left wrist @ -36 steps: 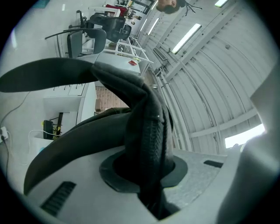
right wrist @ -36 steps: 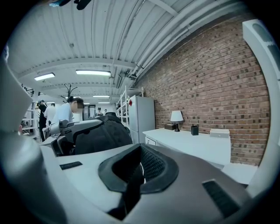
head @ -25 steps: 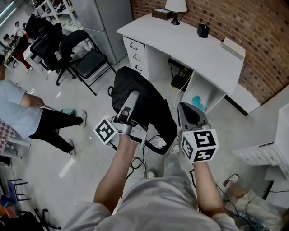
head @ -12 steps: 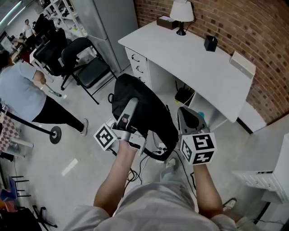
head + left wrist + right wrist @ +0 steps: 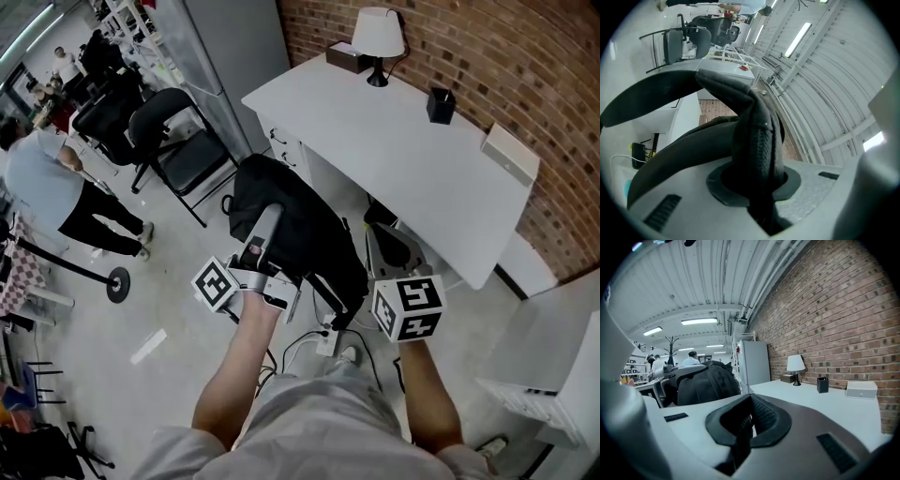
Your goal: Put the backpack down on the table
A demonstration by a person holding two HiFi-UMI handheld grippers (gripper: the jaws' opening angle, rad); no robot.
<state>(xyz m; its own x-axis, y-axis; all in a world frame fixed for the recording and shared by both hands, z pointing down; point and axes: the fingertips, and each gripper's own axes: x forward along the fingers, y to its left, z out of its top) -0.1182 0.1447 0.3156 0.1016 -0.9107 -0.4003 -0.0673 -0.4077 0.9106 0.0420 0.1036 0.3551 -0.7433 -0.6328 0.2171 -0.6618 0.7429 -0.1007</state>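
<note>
- Backpack [image 5: 309, 234]: black, hanging at frame centre above the floor [image 5: 173, 291], just short of the table [image 5: 403, 159] edge; long axis runs upper left to lower right; top end not discernible.
- Left hand-held gripper [image 5: 759, 187]: clamped on its webbing strap [image 5: 761, 140].
- Right hand-held gripper [image 5: 749, 420]: jaws together, nothing between.
- Handling advice: lift clear of the edge, lay lengthwise on bare tabletop, away from the lamp [image 5: 380, 37].

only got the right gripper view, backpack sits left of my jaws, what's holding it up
observer: the left gripper is shut on a strap of the backpack.
operator: is it over the table yet
observer: no, the head view shows it hanging over the floor, short of the table edge.
</note>
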